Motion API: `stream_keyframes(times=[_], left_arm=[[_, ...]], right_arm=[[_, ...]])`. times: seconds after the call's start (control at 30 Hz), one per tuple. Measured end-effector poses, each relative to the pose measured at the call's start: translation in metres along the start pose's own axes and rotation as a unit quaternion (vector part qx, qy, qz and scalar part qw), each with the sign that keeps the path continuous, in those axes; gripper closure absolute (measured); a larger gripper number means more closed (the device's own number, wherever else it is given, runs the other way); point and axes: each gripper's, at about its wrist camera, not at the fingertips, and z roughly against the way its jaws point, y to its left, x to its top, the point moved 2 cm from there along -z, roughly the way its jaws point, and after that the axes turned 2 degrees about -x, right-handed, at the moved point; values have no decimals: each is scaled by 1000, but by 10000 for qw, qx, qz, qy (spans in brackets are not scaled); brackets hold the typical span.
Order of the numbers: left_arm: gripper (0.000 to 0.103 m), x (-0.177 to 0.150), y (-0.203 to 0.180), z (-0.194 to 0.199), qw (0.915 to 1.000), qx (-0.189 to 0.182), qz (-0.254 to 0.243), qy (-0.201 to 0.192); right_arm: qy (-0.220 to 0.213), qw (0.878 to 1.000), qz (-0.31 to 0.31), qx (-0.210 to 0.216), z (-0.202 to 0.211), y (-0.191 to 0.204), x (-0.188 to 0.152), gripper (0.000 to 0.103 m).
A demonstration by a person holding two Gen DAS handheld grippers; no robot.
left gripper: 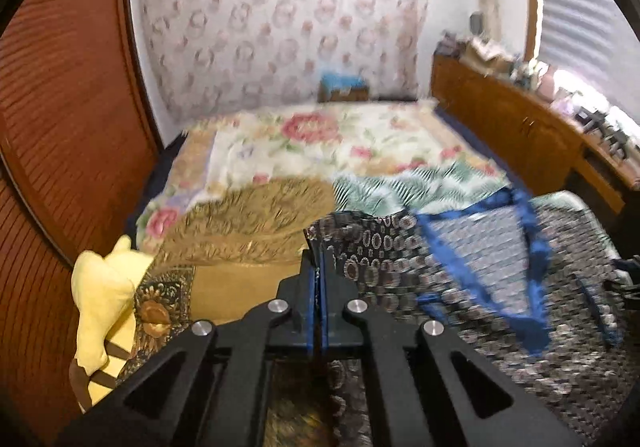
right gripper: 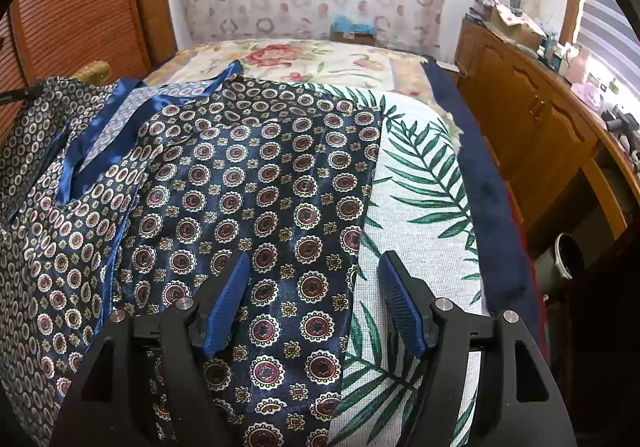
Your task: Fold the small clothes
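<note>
Holding a fold of the dark patterned garment (left gripper: 372, 247) between its closed fingers, the left tool (left gripper: 319, 287) lifts that side of the cloth, while the right tool (right gripper: 316, 303) hovers with its fingers spread wide over the other side of the same garment (right gripper: 256, 199) and grips nothing. The fabric looks shiny and smooth, so I judge that it can slip out of the left grip if it is pulled too fast, and the blue trim (left gripper: 480, 279) may twist. Because only one side is held, the free side can drag and wrinkle, and the fold may come out uneven. The right tool stands partly over the garment edge, so when it closes it may also catch the leaf-print cloth (right gripper: 420, 215) under it. The garment lies on this leaf-print cloth on a bed (right gripper: 312, 63) with a floral cover. A golden fringed cushion (left gripper: 256, 219) and a yellow soft toy (left gripper: 100, 299) are just beside the garment on the left. A wooden cabinet (right gripper: 528, 119) with many small items stands on the right, and a wall with flower pattern is behind the bed.
</note>
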Motion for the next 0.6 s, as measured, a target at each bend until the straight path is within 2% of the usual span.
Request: stream_keyframes(times=[0.27, 0.43, 0.6], left_arm=[[103, -8, -30, 56, 9976, -434, -258, -483], [103, -25, -42, 67, 9963, -642, -314, -484], [103, -38, -47, 69, 9961, -699, -294, -444]], right_arm=[[-2, 10000, 2, -1, 0, 0, 0, 33], [-4, 10000, 0, 13, 0, 0, 0, 33], [4, 9999, 153, 4, 1, 0, 5, 33]])
